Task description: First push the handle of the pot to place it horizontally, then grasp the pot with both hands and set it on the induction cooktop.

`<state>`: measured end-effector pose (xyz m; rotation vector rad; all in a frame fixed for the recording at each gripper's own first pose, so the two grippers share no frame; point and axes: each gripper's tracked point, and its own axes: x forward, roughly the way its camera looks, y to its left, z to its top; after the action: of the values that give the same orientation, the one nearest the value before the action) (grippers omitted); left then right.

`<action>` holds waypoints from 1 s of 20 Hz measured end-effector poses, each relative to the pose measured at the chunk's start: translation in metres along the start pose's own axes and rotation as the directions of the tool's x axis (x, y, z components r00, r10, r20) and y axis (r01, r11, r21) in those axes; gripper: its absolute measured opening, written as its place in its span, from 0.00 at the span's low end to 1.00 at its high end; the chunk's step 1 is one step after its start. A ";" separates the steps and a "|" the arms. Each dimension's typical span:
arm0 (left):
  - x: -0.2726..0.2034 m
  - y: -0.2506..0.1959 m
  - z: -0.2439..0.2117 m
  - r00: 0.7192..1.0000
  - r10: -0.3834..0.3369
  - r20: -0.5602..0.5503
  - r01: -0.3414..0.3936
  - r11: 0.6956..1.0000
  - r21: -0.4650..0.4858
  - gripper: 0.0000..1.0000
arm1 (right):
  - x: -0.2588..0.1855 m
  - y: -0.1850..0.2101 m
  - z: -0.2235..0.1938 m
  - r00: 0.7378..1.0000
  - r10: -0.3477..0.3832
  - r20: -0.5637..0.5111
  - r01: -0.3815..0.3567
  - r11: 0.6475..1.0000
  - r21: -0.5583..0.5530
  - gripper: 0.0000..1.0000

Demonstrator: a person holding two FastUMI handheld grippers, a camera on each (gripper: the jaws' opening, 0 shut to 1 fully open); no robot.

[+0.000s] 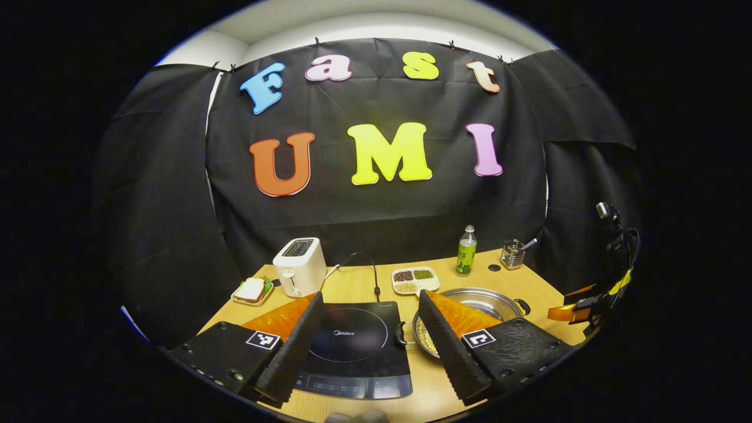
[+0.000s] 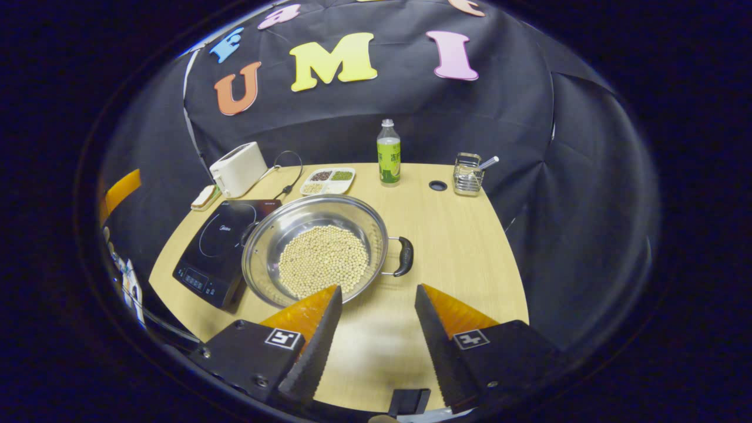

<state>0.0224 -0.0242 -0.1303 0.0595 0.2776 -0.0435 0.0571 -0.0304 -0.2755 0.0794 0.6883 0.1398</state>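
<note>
A shiny steel pot (image 2: pixel 317 249) with pale beans inside stands on the wooden table, just right of the black induction cooktop (image 2: pixel 220 247). Its black right handle (image 2: pixel 404 256) sticks out toward the table's right side; the left handle (image 1: pixel 400 332) sits at the cooktop's edge. My right gripper (image 2: pixel 376 296) hovers open near the pot's front rim, nothing between its fingers. My left gripper (image 1: pixel 371 302) is open above the cooktop (image 1: pixel 355 346), with the pot (image 1: pixel 479 302) partly hidden behind its right finger. The other gripper (image 1: pixel 581 305) shows at the far right of the left gripper view.
At the back stand a white toaster (image 2: pixel 238 168), a plate with a sandwich (image 1: pixel 252 290), a divided dish of grains (image 2: pixel 327 181), a green bottle (image 2: pixel 388 154) and a wire holder (image 2: pixel 468 174). A cable (image 1: pixel 367 267) runs behind the cooktop. A round hole (image 2: pixel 437 185) marks the tabletop.
</note>
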 end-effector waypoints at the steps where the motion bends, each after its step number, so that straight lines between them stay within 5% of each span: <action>1: 0.004 -0.002 -0.005 1.000 -0.007 -0.009 0.007 1.000 -0.004 0.96 | 0.003 -0.002 -0.001 1.000 -0.008 0.002 0.008 1.000 0.000 0.82; 9: 0.060 -0.042 -0.074 0.985 -0.063 -0.162 0.058 0.998 -0.034 0.97 | 0.040 -0.012 -0.003 0.999 0.015 -0.045 -0.013 0.999 0.048 0.82; 20: 0.140 -0.069 -0.179 0.899 -0.074 -0.432 0.068 0.997 -0.028 0.97 | 0.115 -0.031 0.012 0.989 0.061 -0.136 -0.057 0.998 0.036 0.81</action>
<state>0.1044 -0.0859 -0.3443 0.0465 0.7277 -0.1019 0.1562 -0.0435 -0.3420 0.1218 0.8257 0.1922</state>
